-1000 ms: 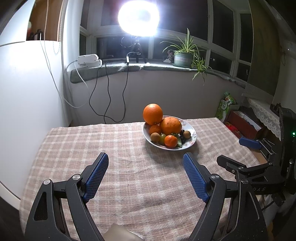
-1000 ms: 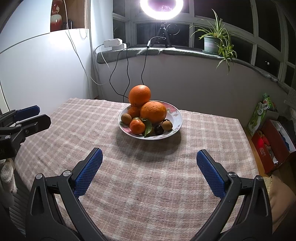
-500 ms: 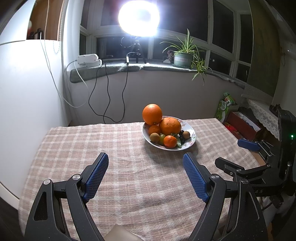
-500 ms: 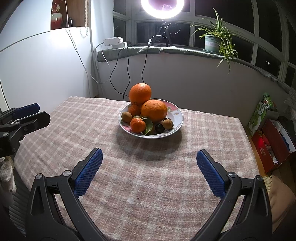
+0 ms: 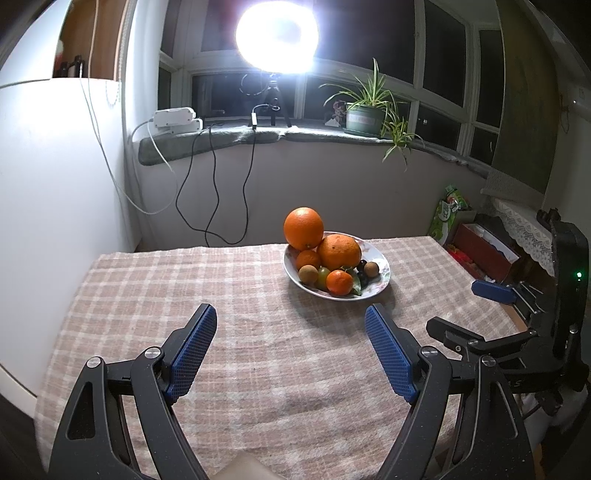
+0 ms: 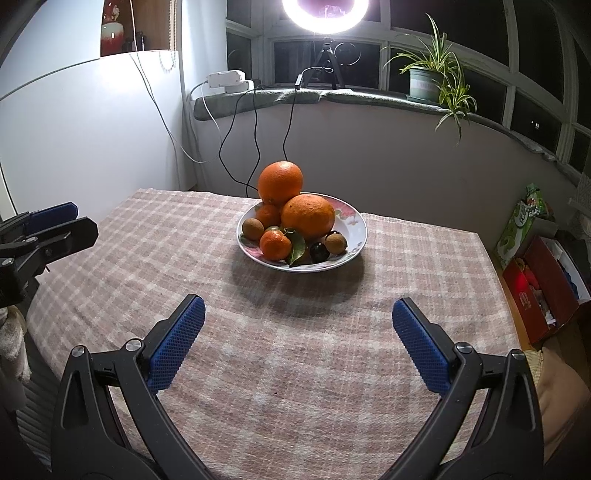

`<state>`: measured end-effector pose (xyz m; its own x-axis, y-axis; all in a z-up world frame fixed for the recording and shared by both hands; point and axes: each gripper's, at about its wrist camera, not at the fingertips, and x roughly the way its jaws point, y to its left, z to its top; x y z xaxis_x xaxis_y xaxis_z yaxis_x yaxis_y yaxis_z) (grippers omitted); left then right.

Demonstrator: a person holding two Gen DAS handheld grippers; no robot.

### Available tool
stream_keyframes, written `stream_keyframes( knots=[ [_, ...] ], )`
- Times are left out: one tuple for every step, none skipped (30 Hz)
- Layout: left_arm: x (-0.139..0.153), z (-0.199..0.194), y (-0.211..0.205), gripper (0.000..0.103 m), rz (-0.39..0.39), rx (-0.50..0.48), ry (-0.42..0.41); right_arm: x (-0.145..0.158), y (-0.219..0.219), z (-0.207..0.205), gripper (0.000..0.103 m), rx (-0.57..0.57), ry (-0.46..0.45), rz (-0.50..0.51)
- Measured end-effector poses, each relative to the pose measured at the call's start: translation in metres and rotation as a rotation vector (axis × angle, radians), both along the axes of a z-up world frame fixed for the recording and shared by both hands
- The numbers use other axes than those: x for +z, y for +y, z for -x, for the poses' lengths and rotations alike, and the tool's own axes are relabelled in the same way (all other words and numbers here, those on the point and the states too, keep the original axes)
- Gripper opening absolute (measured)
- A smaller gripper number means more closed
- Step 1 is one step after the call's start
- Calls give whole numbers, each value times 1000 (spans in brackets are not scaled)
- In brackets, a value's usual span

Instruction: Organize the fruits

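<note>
My left tongs (image 5: pixel 291 332) hang over the near part of the checked tablecloth (image 5: pixel 184 295), jaws spread wide with nothing between them. My right tongs (image 6: pixel 298 328) hover the same way, wide apart and empty, above the cloth on the other side. Each pair shows at the edge of the other's view.

Going left to right: a white cabinet (image 6: pixel 81 129) stands against the table's left side, with cables (image 6: pixel 236 140) hanging down from the windowsill behind. Toward the far middle of the table sits the white plate (image 6: pixel 356 225) piled with fruit, well ahead of both tongs and touched by neither. One big orange (image 6: pixel 280 181) rides on top at the back, a second big orange (image 6: pixel 308 217) lies just in front and to the right of it, touching. A small tangerine (image 6: pixel 274 244) with a green leaf (image 6: pixel 296 248) sits at the front, a brown round fruit (image 6: pixel 252 228) at the plate's left edge, a dark fruit (image 6: pixel 318 252) and another brown one (image 6: pixel 336 243) at the front right. A ring lamp (image 6: pixel 325 9) glares above the sill, a potted plant (image 6: pixel 424 83) stands further right, and a red box (image 6: pixel 535 295) sits on the floor past the table's right edge.
</note>
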<state>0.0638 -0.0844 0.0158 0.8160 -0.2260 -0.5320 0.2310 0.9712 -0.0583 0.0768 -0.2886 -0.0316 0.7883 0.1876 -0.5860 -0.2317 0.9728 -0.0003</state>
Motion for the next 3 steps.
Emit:
stream_keyframes(
  knots=[
    [-1,0,0,83,0,1,0,-1,0,-1,103,2,1,0],
    [-1,0,0,83,1,0,1,-1,0,-2,103,3,3,0],
    [-1,0,-1,83,0,1,2,-2,-1,-2,103,3,4,-1]
  ],
)
